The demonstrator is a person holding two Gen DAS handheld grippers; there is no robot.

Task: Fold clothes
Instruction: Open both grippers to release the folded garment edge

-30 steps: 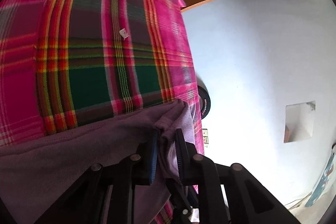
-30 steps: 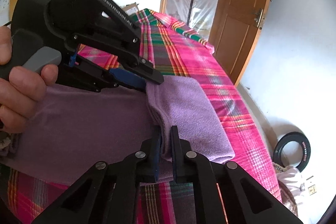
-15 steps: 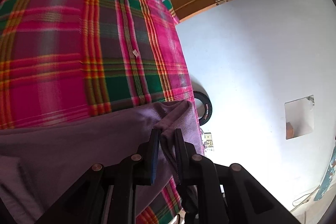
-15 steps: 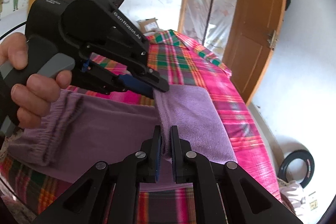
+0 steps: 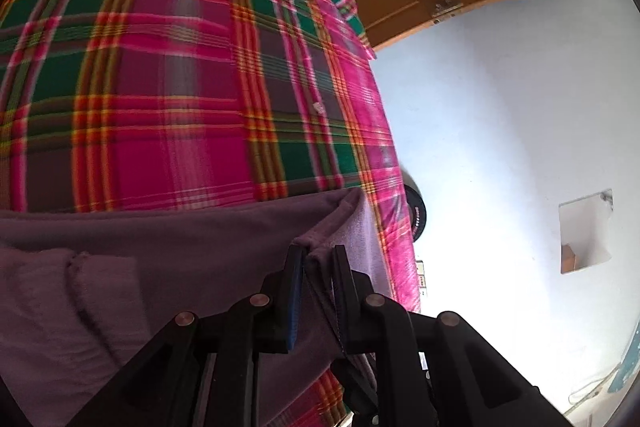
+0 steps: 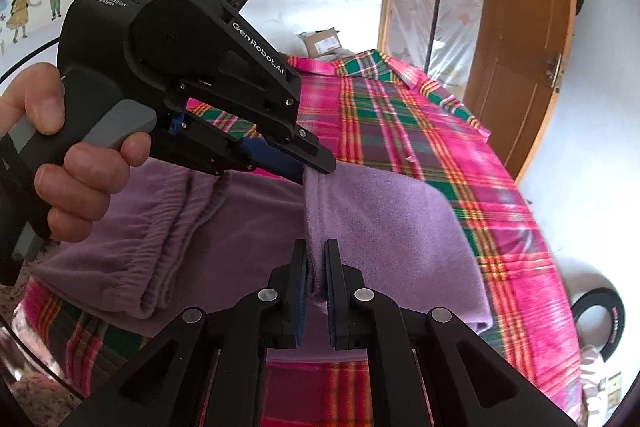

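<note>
A soft purple fleece garment [image 6: 392, 227] with a gathered elastic band lies across a bed covered by a pink, green and orange plaid sheet [image 6: 420, 131], and every place below is told from that garment. Along its raised fold, the right gripper [image 6: 316, 267] sits at the near end, its black fingers [image 6: 334, 267] pressed close and pinching the fleece ridge between them. At the far end of the same fold, the left gripper [image 6: 310, 171] is clamped on the fabric edge, held by a person's hand [image 6: 68, 171] wrapped around its grey trigger. In the left wrist view, the left gripper [image 5: 316, 267] pinches a bunched corner of the garment [image 5: 180, 267] between its narrow-set fingers [image 5: 294, 275]. Beyond the garment stretches the plaid sheet [image 5: 180, 87]. Off the bed's edge past the garment, a black ring-shaped object [image 6: 600, 311] lies on the floor, and a brown wooden door [image 6: 524, 39] stands behind.
</note>
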